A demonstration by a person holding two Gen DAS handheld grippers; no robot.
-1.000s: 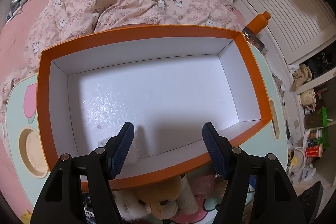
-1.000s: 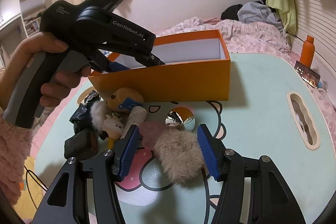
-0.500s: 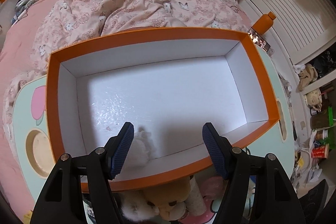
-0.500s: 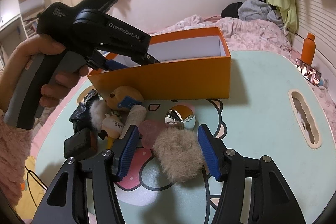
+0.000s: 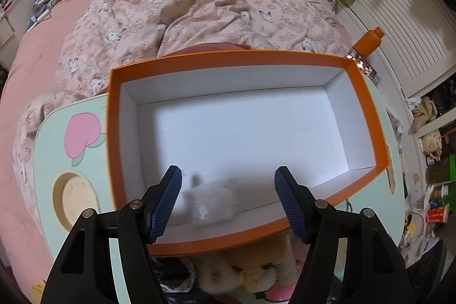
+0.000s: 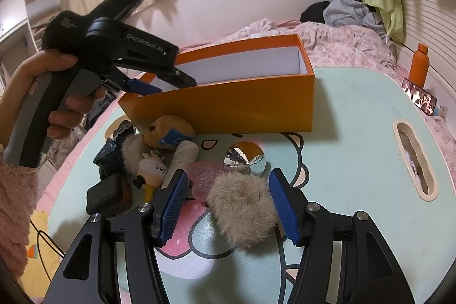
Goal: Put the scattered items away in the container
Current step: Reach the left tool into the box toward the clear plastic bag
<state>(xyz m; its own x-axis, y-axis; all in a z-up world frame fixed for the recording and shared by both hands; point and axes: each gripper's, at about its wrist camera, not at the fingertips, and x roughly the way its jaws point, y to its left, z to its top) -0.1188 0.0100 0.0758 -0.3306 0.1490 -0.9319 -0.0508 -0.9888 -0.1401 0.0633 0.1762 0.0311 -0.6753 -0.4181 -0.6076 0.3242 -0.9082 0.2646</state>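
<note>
An orange box (image 5: 367,110) with a white inside stands on the mint table. A white fluffy item (image 5: 211,204) lies on its floor by the near wall. Above it hangs my left gripper (image 5: 228,198), open and holding nothing; in the right wrist view a hand holds my left gripper (image 6: 168,84) over the box's (image 6: 242,107) left end. My right gripper (image 6: 228,204) stands open low over the table, and its fingers straddle a beige fur puff (image 6: 242,207) without squeezing it. Behind the puff lie a pink heart (image 6: 202,178) and a silver disc (image 6: 245,157).
Left of the puff sit a brown plush bear (image 6: 168,130), a small white figurine (image 6: 152,165), a grey fluffy roll (image 6: 185,154) and a black pouch (image 6: 107,193). An orange bottle (image 6: 419,64) and a phone (image 6: 419,99) stand at the table's right edge, near a cut-out handle (image 6: 414,158). A bed lies beyond.
My left gripper has shifted over the box, which now sits further right in its view. The white fluffy item shows more fully between its fingers. The right gripper has stayed put.
</note>
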